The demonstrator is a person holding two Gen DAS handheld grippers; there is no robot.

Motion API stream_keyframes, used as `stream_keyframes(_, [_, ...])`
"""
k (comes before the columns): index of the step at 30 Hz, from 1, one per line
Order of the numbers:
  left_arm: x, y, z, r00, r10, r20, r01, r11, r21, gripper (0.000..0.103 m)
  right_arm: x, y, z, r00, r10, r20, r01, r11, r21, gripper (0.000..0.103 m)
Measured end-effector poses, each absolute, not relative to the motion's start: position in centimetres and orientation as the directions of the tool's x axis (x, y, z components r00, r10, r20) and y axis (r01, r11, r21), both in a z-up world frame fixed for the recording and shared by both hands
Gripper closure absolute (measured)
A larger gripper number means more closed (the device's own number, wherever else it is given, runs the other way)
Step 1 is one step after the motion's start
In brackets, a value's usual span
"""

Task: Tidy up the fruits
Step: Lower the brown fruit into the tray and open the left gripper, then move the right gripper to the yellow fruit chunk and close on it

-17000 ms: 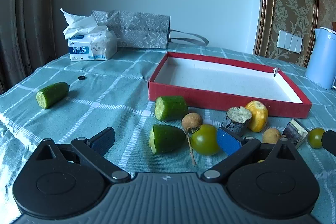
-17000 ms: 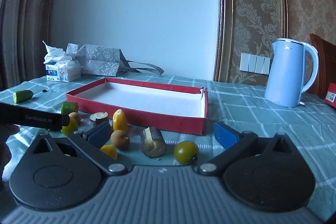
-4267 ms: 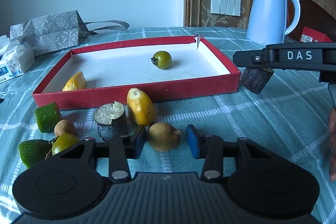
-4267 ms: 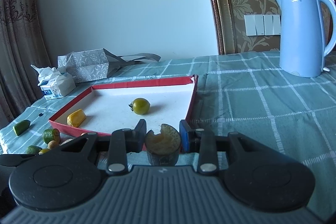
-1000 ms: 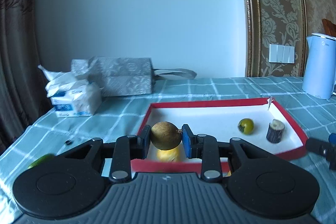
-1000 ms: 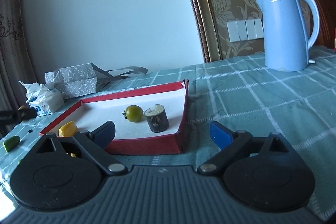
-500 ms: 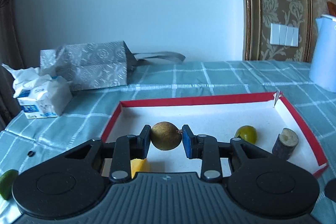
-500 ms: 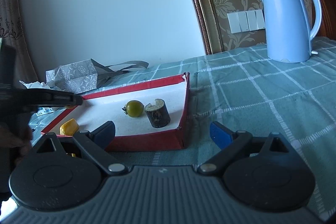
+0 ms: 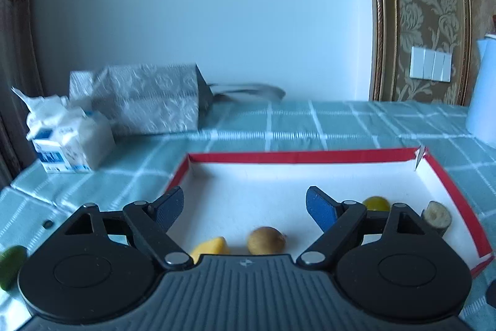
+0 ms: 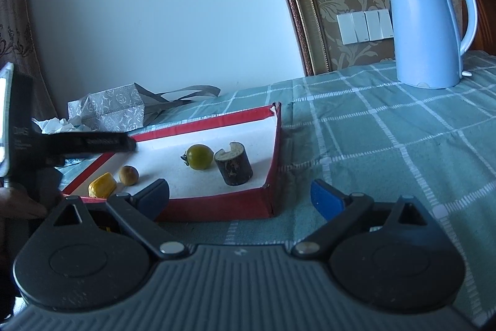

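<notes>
your left gripper (image 9: 245,208) jaws just sprang wide, nothing between; brown fruit (image 9: 266,243) sits in the red tray (image 9: 297,157), base hidden by gripper body, beside yellow piece (image 9: 210,247), half hidden. right gripper (image 10: 240,196) wide open, empty, over the counter (image 10: 387,145). kettle (image 10: 426,27) logo & left gripper lettering too blurry to read.

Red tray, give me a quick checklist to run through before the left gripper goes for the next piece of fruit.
1. Brown fruit released, lying in the red tray: ok.
2. Left gripper jaws have just been opening, nothing between the fingers: ok.
3. Right gripper open and empty: ok.
4. Yellow piece, green tomato and dark stub inside the tray: ok.
5. Free room left on the tray floor: ok.
6. Number of pieces left outside the tray: cannot tell; only a green piece shows at the left edge.
</notes>
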State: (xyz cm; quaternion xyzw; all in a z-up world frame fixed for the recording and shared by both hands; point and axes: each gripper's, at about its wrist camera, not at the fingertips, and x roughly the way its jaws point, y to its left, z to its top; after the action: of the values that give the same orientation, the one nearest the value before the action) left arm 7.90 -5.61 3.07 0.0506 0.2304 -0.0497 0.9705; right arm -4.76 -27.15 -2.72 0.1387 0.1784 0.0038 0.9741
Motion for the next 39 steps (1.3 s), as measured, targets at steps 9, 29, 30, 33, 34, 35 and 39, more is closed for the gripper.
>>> stream_keyframes(9, [-0.4, 0.7, 4.3, 0.928, -0.062, -0.368, 0.085, 0.995, 0.047, 0.017, -5.3, -26.1, -2.4, 0.936, 0.112, -0.333, -0.033, 0.972, 0.234, 0.006])
stream_keyframes(29, [-6.3, 8.0, 0.5, 0.943, -0.104, -0.317, 0.071, 0.991, -0.116, 0.017, -3.7, -14.7, -2.4, 0.904, 0.061, -0.423, -0.120, 0.986, -0.114, 0.030])
stream_keyframes(30, [-6.2, 8.0, 0.5, 0.942, -0.109, -0.317, 0.074, 0.990, -0.120, 0.017, -3.5, -14.6, -2.4, 0.902, 0.056, -0.429, -0.118, 0.986, -0.121, 0.031])
stream_keyframes(33, [-6.1, 8.1, 0.4, 0.939, -0.114, -0.324, 0.076, 0.989, -0.127, 0.017, -2.8, -14.1, -2.7, 0.883, 0.051, -0.466, -0.130, 0.982, -0.138, 0.040])
stream_keyframes(34, [-6.1, 8.1, 0.4, 0.938, -0.112, -0.328, 0.074, 0.989, -0.124, 0.017, -2.6, -13.9, -2.8, 0.878, 0.051, -0.477, -0.133, 0.981, -0.140, 0.043])
stream_keyframes(35, [-6.1, 8.1, 0.4, 0.938, -0.112, -0.328, 0.075, 0.989, -0.124, 0.017, -2.4, -13.7, -2.8, 0.873, 0.053, -0.486, -0.139, 0.980, -0.143, 0.045])
stream_keyframes(39, [-6.0, 8.1, 0.3, 0.937, -0.114, -0.331, 0.076, 0.989, -0.125, 0.017, -1.5, -13.0, -3.0, 0.858, 0.061, -0.510, -0.161, 0.975, -0.155, 0.052])
